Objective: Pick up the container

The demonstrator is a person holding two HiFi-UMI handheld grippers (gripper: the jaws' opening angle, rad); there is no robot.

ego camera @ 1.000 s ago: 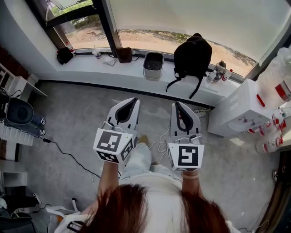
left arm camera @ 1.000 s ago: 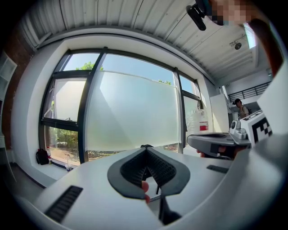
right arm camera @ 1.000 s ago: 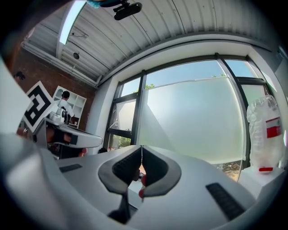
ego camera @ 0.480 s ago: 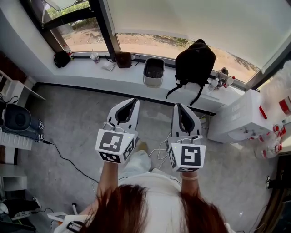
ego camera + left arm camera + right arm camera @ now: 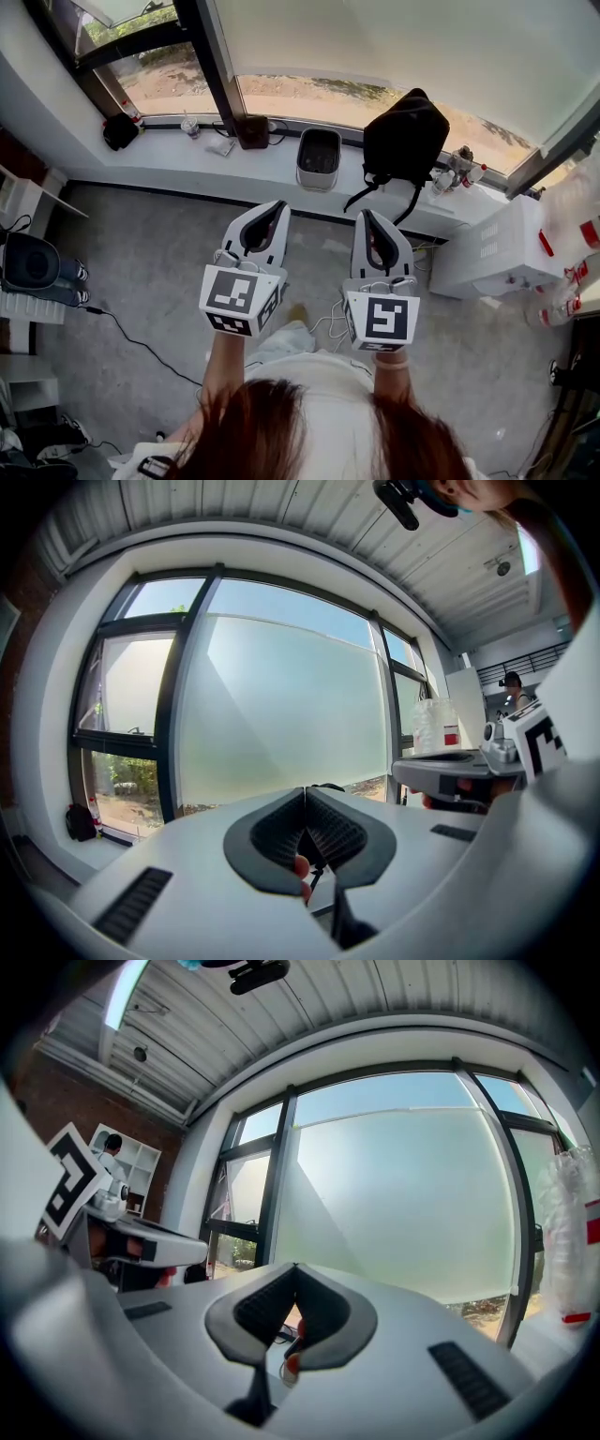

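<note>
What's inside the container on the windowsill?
The container is open-topped, and only a dark interior shows. Whether anything lies in it cannot be told, as it is too small and shadowed.

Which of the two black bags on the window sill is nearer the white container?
The big backpack, right of the container; the small bag lies far left on the sill.
</note>
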